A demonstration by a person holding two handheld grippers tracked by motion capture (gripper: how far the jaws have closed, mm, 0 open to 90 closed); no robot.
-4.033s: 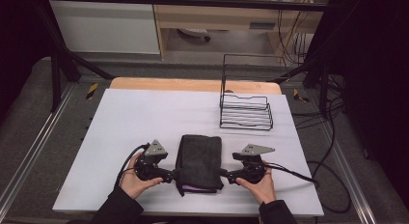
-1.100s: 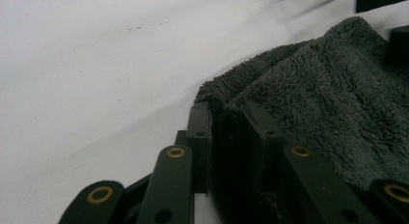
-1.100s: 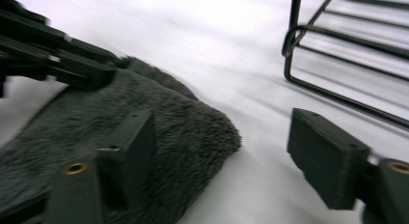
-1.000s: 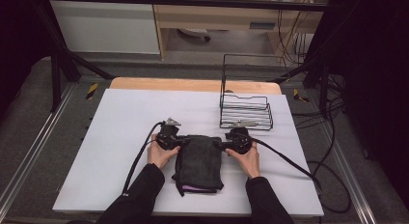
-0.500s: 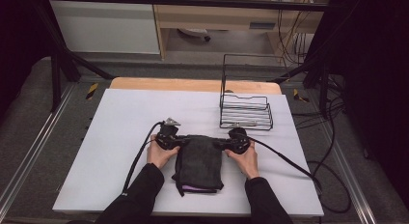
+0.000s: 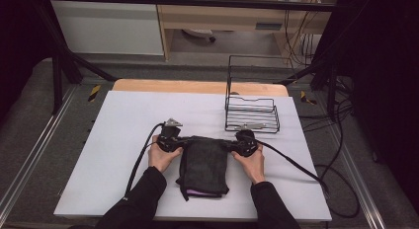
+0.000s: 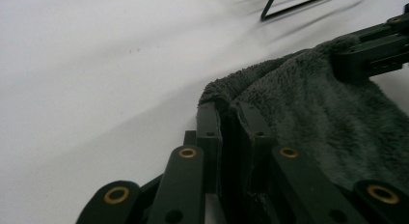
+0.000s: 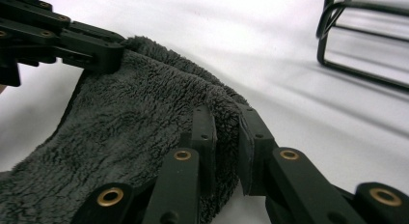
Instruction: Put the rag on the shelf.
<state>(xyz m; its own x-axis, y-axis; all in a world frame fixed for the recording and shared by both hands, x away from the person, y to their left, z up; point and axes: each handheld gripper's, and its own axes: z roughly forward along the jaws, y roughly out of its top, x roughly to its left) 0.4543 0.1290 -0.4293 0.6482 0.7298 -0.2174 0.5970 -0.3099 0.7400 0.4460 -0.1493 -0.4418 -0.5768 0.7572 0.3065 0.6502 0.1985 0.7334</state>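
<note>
We've just clenched left tool and right tool on the towel's far corners; lift-ready.

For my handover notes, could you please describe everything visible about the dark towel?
The dark towel looks like thick, fluffy grey-black fleece, folded into a rectangle lying flat on the white table. A purple strip peeks out at its near edge. The left hand-held gripper and right hand-held gripper pinch its two far corners.
</note>
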